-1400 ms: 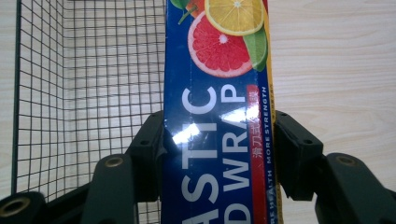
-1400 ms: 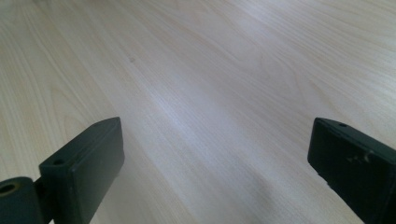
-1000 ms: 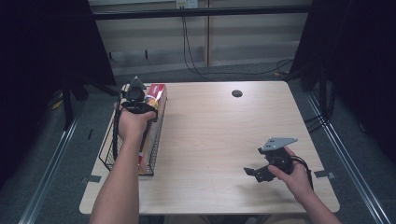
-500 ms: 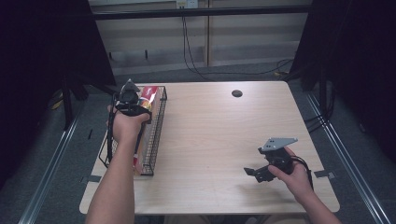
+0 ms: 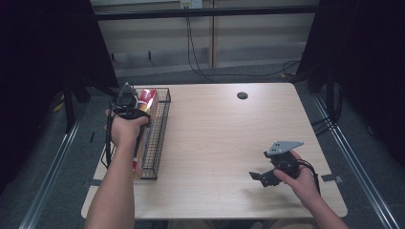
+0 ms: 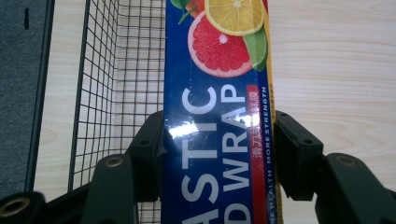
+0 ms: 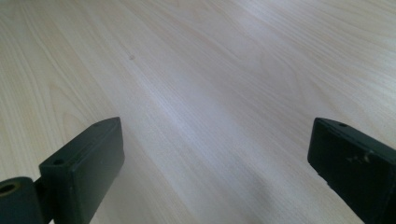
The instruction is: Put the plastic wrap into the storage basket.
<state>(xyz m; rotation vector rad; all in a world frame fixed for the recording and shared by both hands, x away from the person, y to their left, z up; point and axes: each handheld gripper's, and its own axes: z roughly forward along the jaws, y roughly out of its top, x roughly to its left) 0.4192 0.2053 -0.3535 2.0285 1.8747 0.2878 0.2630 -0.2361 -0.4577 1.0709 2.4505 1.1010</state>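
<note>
A long blue box of plastic wrap [image 6: 215, 88], printed with citrus slices, lies lengthwise in a black wire basket [image 5: 160, 128] at the table's left edge. Its red and yellow end [image 5: 148, 98] shows at the far end of the basket. My left gripper [image 5: 128, 103] is over the basket's far half. In the left gripper view, the left gripper [image 6: 219, 140] is shut on the box, one jaw pressed to each long side. My right gripper [image 5: 258, 177] rests low at the front right of the table, and in its own view the right gripper [image 7: 215, 154] is open over bare wood.
The light wooden table [image 5: 229, 133] has a small dark round hole [image 5: 242, 95] near its far edge. The basket's mesh wall [image 6: 107, 70] stands just left of the box. Grey floor and a metal rail [image 5: 47, 181] run along the table's left side.
My left hand and the held box have shifted slightly to the left over the basket. The right gripper has stayed where it was.
</note>
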